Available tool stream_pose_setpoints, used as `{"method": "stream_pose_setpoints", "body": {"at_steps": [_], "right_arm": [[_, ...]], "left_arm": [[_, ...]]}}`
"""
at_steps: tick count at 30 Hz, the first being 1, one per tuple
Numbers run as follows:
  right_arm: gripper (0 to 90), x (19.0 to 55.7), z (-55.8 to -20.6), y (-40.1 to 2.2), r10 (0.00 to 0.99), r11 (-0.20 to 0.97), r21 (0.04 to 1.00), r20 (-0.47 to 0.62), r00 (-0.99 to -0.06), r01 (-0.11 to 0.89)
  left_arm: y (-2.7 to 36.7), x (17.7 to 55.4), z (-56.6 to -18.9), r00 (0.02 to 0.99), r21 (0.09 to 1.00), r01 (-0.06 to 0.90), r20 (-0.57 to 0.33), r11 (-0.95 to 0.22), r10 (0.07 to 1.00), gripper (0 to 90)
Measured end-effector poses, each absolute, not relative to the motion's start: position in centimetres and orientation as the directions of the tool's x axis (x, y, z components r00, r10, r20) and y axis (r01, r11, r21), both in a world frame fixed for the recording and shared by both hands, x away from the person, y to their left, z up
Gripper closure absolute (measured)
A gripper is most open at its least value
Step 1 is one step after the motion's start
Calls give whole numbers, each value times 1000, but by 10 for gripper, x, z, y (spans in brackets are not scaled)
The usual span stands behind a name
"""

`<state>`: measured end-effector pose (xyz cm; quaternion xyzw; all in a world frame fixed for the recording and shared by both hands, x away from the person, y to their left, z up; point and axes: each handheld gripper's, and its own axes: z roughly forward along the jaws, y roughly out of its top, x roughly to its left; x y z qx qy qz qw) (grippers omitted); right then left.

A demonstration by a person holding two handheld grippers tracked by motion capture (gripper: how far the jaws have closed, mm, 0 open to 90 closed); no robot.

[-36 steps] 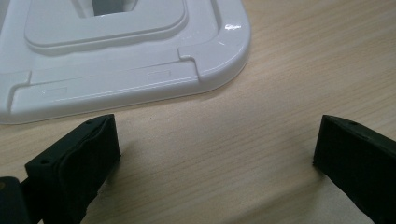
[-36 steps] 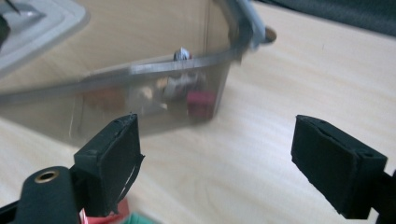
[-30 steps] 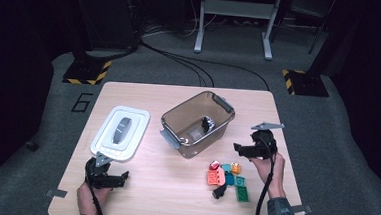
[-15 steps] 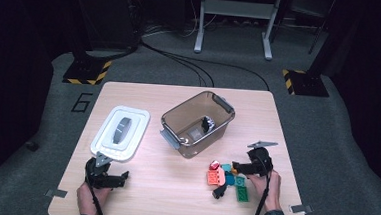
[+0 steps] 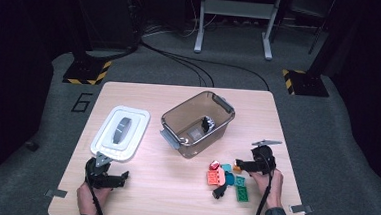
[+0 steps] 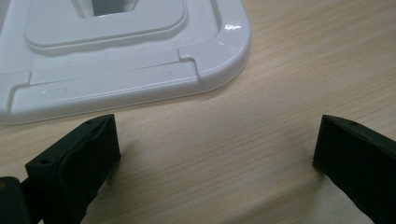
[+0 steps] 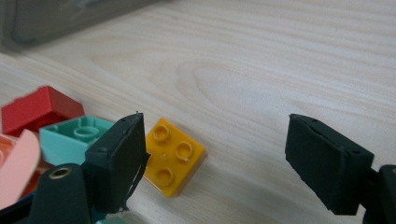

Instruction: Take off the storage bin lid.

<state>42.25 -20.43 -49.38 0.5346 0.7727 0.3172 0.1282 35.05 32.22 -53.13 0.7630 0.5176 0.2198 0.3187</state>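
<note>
Yellow brick half hidden behind right tongs, closing but empty, left tongs wide over bare table.

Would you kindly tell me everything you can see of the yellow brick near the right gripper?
The yellow brick is a small square piece of glossy plastic with round studs on top, three showing. It lies flat, studs up, on the wooden table, at the edge of the toy pile beside a teal brick. One black jaw of the right gripper covers its near corner; the jaws stand apart, not pressing it.
</note>
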Motion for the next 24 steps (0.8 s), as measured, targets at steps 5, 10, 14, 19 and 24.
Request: {"method": "stream_pose_setpoints", "body": {"at_steps": [5,10,14,19,24], "right_arm": [[206,421,-489,-195,916,214,648,126,-380,731],[235,423,-493,-184,925,214,623,118,-361,752],[265,421,-496,-180,925,238,609,94,-367,757],[332,416,-494,-186,932,235,601,84,-353,764],[414,411,-493,-196,937,219,603,88,-337,767]], "left_arm": [[322,350,-531,368,714,650,6,-261,930,1],[322,350,-531,368,714,650,6,-261,930,0],[322,350,-531,367,714,650,6,-261,930,1],[322,350,-531,367,714,650,6,-261,930,1],[322,350,-531,367,714,650,6,-261,930,0]]}}
